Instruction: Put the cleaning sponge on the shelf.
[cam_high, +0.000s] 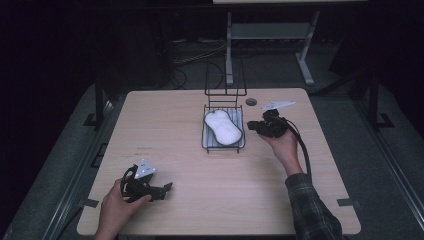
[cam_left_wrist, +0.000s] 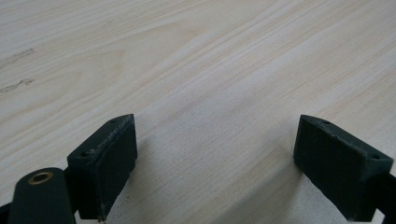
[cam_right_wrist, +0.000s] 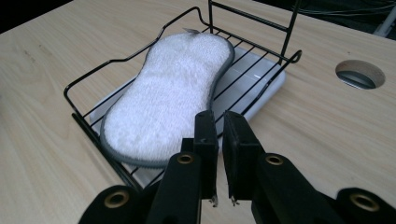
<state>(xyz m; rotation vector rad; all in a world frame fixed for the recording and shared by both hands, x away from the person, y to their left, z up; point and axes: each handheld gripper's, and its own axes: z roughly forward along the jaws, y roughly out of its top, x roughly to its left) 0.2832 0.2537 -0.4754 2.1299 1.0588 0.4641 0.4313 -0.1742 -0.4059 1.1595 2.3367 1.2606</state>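
Sponge (cam_high: 223, 127) found lying flat inside wire rack (cam_high: 206, 136), resting on the rack's bars above white drip tray (cam_right_wrist: 261, 77); lengthwise along the rack, grey edging visible all round in the right gripper view. Rack stands at the far middle of table (cam_high: 165, 125), upright back frame toward the far edge.

Placement judged complete: sponge fully within the rack, nothing gripping it. Right gripper (cam_high: 254, 125) seen just beside the rack's right side, jaws drawn nearly together with only a slim gap and nothing between them; apart from sponge and wire as far as can be told. Left gripper (cam_high: 167, 187) resting low over bare tabletop at the near left, well apart from the rack, jaws spread wide and empty.

Remaining work, as judged: little or none on the sponge itself; at most withdrawal of the right hand (cam_high: 282, 145) to a resting position.

Count:
- sponges: one
- wire racks: one
- drip trays: one
- grippers: two
- cable holes (cam_high: 251, 101) in tabletop: one

No loose items noted elsewhere on the tabletop.
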